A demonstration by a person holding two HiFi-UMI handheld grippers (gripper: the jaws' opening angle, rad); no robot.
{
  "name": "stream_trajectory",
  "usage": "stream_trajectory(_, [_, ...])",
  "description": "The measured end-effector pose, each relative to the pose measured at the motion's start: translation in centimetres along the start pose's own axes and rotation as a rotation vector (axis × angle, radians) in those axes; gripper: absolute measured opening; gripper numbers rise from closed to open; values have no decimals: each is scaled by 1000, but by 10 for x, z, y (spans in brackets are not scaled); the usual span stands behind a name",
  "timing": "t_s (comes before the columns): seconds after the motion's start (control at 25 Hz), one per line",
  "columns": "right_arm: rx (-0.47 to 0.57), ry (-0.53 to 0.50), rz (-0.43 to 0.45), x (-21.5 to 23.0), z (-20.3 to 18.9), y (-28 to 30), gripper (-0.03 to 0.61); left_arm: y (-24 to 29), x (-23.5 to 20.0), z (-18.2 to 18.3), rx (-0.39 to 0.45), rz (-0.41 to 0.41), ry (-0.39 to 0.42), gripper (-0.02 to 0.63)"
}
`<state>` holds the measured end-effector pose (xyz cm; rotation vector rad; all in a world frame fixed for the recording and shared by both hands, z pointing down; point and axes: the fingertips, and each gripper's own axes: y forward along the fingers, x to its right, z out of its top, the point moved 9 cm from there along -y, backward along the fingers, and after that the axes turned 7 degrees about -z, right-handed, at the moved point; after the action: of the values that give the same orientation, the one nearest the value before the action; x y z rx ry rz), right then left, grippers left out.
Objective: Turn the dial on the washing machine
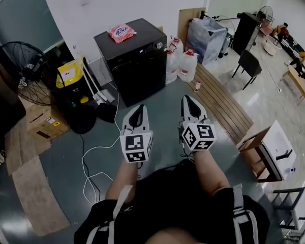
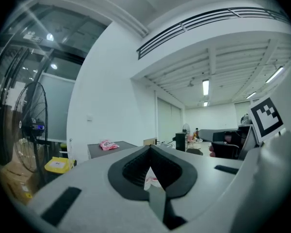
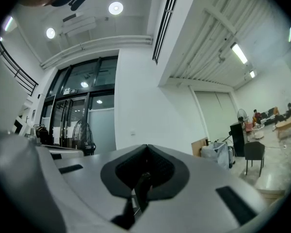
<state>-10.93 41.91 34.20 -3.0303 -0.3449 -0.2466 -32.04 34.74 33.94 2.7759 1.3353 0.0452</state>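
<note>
A person, seen from above, holds two claws out level in front of their body. The left claw (image 1: 139, 108) and the right claw (image 1: 189, 99) sit side by side, each with its jaws pressed together and nothing between them; the left gripper view (image 2: 149, 149) and the right gripper view (image 3: 145, 147) confirm this. The black washing machine (image 1: 132, 60) stands on the floor ahead of both claws and well apart from them. Its small round dial (image 1: 159, 45) sits at the upper front corner, ahead and between the lines the two claws point along. A pink packet (image 1: 121, 32) lies on the machine's top, further ahead and left of the dial. The step in hand looks like the approach. To do it well, the working claw should probably open before arriving, come in level at dial height, close squarely across the dial's rim, then roll to turn it. A white cable (image 1: 94, 156) trails on the floor below and left of the left claw and could catch a foot.
</note>
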Motion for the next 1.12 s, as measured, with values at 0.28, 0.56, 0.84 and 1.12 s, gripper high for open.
stream_trajectory(0.28, [11, -16, 8, -6, -6, 27, 8, 17, -27, -7, -10, 29, -23, -5])
stream_trajectory(0.56, [2, 7, 40, 25, -24, 100, 8, 74, -50, -8, 11, 75, -24, -5])
stream_trajectory(0.84, [-13, 2, 101, 70, -30, 225, 8, 185, -87, 2, -4, 165, -1, -5])
stream_trajectory(1.12, [-88, 19, 171, 135, -34, 350, 8, 312, -108, 11, -29, 239, -51, -5])
